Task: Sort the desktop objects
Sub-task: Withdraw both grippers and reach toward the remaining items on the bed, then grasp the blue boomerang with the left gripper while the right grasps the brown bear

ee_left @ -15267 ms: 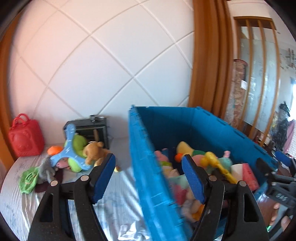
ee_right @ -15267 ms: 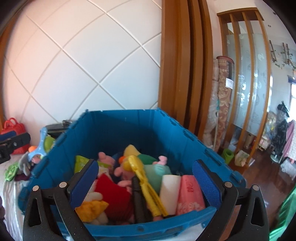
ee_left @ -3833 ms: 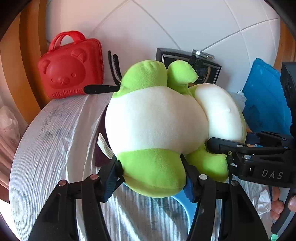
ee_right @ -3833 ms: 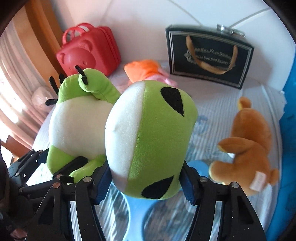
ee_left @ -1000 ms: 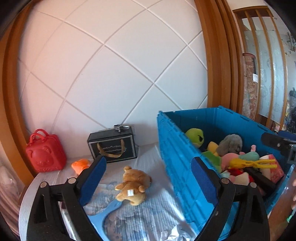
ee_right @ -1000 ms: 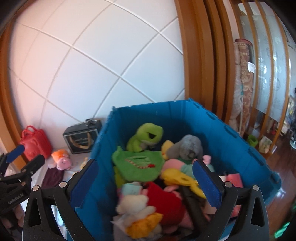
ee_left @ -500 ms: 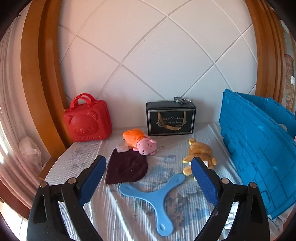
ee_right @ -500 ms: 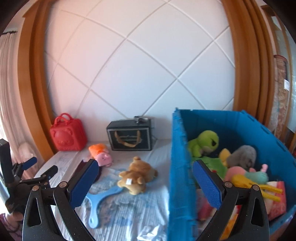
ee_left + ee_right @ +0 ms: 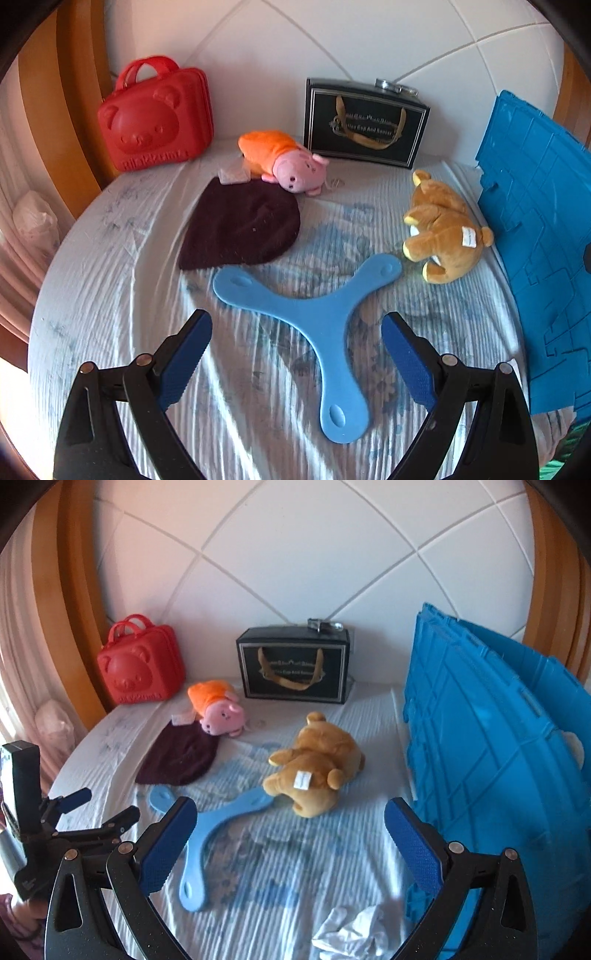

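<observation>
Both sets of fingers were spread wide and empty above the cloth-covered desk [image 9: 110,266]. The left gripper [image 9: 295,343] hung over the blue three-armed boomerang [image 9: 314,314], whose long arm ran between its fingers. Ahead of the right gripper [image 9: 290,830] lay the brown plush bear [image 9: 317,764], touching a boomerang arm, with the blue crate [image 9: 491,746] just right of the fingers. The flat boomerang looked the likeliest to slip, since the fingers might scrape the rippled cloth and bunch it instead. Beyond the left fingers sat the dark knit hat [image 9: 243,225] and pig plush [image 9: 284,162]; a hasty reach could nudge either aside
</observation>
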Demonstrator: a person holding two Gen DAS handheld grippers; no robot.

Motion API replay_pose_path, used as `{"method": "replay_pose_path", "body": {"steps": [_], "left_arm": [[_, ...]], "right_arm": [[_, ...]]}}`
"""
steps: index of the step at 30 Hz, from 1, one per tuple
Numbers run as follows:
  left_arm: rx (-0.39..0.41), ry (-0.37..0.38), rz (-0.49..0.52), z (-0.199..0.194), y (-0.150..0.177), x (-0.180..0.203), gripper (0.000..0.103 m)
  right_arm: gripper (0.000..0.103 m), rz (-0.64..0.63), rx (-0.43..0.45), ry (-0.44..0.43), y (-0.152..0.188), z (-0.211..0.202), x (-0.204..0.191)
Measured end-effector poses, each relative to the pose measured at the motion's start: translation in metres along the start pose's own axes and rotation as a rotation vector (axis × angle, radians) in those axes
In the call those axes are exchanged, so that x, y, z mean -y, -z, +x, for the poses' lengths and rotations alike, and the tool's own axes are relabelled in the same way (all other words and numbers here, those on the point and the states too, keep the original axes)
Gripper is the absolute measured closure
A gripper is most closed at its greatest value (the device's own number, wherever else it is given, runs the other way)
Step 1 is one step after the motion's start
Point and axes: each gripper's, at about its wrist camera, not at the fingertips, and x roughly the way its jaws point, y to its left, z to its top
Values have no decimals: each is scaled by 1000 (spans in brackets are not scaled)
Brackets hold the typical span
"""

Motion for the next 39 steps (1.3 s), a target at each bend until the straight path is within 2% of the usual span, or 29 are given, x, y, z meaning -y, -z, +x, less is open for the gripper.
{"method": "replay_pose_path", "body": {"steps": [6, 11, 13, 14, 15, 16, 18, 23, 28, 33, 36, 39], "left_arm": [[-161, 12, 6, 70, 19, 18, 9], [-277, -13, 21, 114, 30, 27, 9], [-305, -15, 7, 127, 34, 24, 13], [-316, -12, -2, 133, 34, 21, 22], [-319, -17, -11, 137, 35, 18, 26], [-278, -23, -1, 135, 33, 18, 32], [-249, -9, 19, 136, 26, 20, 53], [-196, -29, 30, 139, 8, 26, 53], [-100, -42, 41, 128, -19, 26, 54], [-49, -53, 45, 131, -39, 24, 57], [-45, -50, 56, 135, -46, 27, 63], [-60, -49, 43, 144, -51, 27, 63]], "right_arm": [[0, 30, -177, 3, 27, 80, 20], [0, 58, -264, -6, 41, 126, 30], [0, 70, -282, -6, 44, 137, 34], [0, 77, -289, -6, 45, 143, 36], [0, 81, -294, -4, 46, 148, 38], [0, 85, -298, -2, 46, 151, 39], [0, 94, -298, 4, 45, 159, 43], [0, 115, -258, 16, 35, 177, 47], [0, 110, -197, 49, 24, 191, 43], [0, 93, -197, 56, 17, 214, 40], [0, 72, -195, 82, 16, 225, 38], [0, 79, -189, 81, 16, 235, 39]]}}
